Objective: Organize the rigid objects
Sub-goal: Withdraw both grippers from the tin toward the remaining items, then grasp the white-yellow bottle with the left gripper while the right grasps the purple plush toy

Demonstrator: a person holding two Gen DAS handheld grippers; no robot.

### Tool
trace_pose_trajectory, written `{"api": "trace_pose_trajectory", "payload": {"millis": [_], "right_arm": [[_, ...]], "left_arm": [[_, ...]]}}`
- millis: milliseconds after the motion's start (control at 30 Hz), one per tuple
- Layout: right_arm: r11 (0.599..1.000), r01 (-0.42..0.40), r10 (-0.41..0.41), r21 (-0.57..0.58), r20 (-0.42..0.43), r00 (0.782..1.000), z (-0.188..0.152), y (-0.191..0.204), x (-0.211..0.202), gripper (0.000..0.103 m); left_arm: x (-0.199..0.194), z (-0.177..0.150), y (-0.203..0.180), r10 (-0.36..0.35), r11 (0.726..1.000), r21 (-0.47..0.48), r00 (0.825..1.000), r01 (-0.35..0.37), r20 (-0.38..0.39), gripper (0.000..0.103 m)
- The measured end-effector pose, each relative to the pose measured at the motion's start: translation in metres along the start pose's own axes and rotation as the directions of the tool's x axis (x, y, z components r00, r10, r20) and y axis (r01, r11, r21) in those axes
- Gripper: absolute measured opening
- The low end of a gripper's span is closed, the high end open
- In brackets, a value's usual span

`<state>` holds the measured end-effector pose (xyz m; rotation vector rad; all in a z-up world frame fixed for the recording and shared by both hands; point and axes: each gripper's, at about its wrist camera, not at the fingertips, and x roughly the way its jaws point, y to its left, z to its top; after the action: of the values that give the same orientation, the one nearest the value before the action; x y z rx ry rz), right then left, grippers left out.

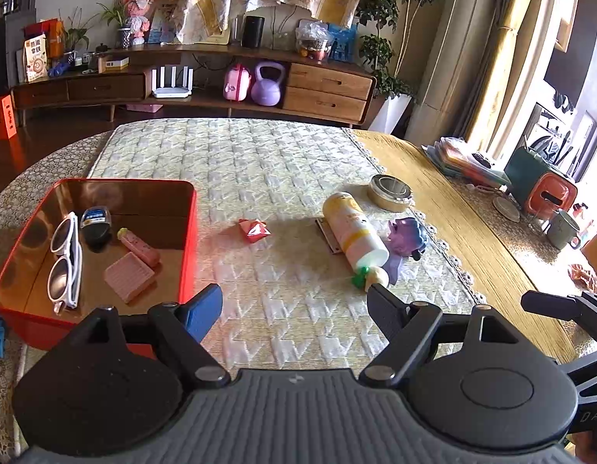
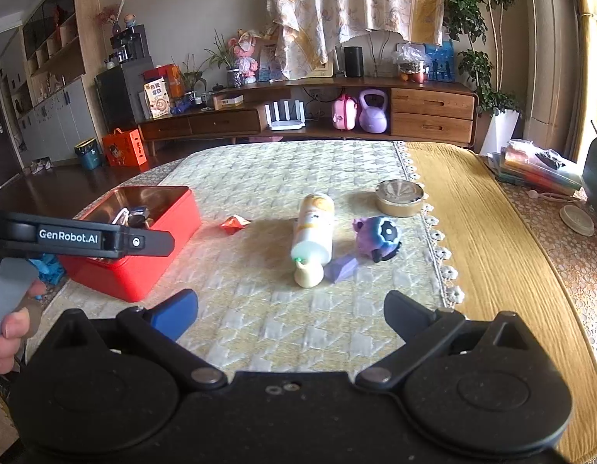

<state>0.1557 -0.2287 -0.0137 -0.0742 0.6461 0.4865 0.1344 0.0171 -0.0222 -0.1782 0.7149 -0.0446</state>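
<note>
A red tin box (image 1: pixel 190 232) (image 2: pixel 151 266) sits at the left of the quilted mat. It holds white sunglasses (image 1: pixel 64 259), a dark blue-labelled case (image 1: pixel 95 224), a pink tube (image 1: pixel 138 245) and a pink block (image 1: pixel 128 276). On the mat lie a small red folded piece (image 1: pixel 254 230) (image 2: pixel 232 224), a yellow-white bottle (image 1: pixel 352 228) (image 2: pixel 313 224) on its side, a purple toy (image 1: pixel 406 234) (image 2: pixel 375 234), a lilac block (image 2: pixel 341 266) and a round metal tin (image 1: pixel 389 191) (image 2: pixel 400 197). My left gripper (image 1: pixel 294 301) is open and empty beside the box. My right gripper (image 2: pixel 290 309) is open and empty, short of the bottle.
The table (image 2: pixel 491 232) has a yellow cloth at the right with a lace edge. Books and a green-orange container (image 1: pixel 541 185) stand at the far right, with a mug (image 1: pixel 565 228). A wooden sideboard (image 1: pixel 325 89) stands behind. The left gripper's body (image 2: pixel 82 237) shows in the right wrist view.
</note>
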Motion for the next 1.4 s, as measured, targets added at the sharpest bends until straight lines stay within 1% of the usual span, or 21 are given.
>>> {"api": "trace_pose_trajectory", "payload": {"millis": [100, 233, 367, 500, 667, 967, 1133, 1233, 1367, 1400], "right_arm": [[1.000, 0.023, -0.023, 0.011, 0.001, 1.000, 0.000, -0.016, 0.002, 0.103], [0.998, 0.056, -0.056, -0.004, -0.010, 0.998, 0.001, -0.034, 0.010, 0.103], [0.997, 0.080, -0.080, -0.002, -0.011, 0.997, 0.004, -0.050, 0.020, 0.102], [0.996, 0.094, -0.094, -0.014, -0.007, 0.996, 0.009, -0.061, 0.033, 0.100], [0.995, 0.097, -0.098, -0.030, -0.015, 0.995, 0.015, -0.070, 0.057, 0.099], [0.995, 0.075, -0.077, -0.061, -0.032, 0.997, 0.023, -0.081, 0.098, 0.096], [0.994, 0.072, -0.076, -0.086, -0.048, 0.996, 0.028, -0.085, 0.119, 0.090], [0.995, 0.064, -0.069, -0.081, -0.053, 0.996, 0.031, -0.089, 0.128, 0.086], [0.997, 0.042, -0.046, -0.067, -0.053, 0.998, 0.033, -0.093, 0.136, 0.085], [0.997, 0.038, -0.042, -0.065, -0.055, 0.998, 0.033, -0.094, 0.139, 0.083]], "left_arm": [[0.010, -0.004, -0.015, -0.006, 1.000, 0.023, 1.000, 0.007, -0.005, 0.082], [0.025, -0.007, -0.027, -0.018, 1.000, 0.023, 1.000, 0.018, -0.023, 0.082], [0.040, -0.001, -0.033, -0.017, 1.000, 0.006, 0.999, 0.017, -0.032, 0.082], [0.055, 0.010, -0.037, -0.024, 1.000, -0.007, 0.999, 0.024, -0.041, 0.082], [0.081, 0.029, -0.044, -0.027, 1.000, 0.001, 0.998, 0.027, -0.049, 0.082], [0.135, 0.052, -0.055, 0.005, 1.000, 0.001, 0.995, -0.005, -0.097, 0.082], [0.160, 0.057, -0.057, 0.019, 1.000, -0.021, 0.992, -0.022, -0.123, 0.082], [0.171, 0.060, -0.057, 0.022, 0.999, -0.029, 0.991, -0.026, -0.133, 0.082], [0.184, 0.058, -0.059, 0.019, 0.999, -0.032, 0.989, -0.024, -0.147, 0.082], [0.186, 0.058, -0.060, 0.017, 0.999, -0.030, 0.988, -0.022, -0.151, 0.082]]}}
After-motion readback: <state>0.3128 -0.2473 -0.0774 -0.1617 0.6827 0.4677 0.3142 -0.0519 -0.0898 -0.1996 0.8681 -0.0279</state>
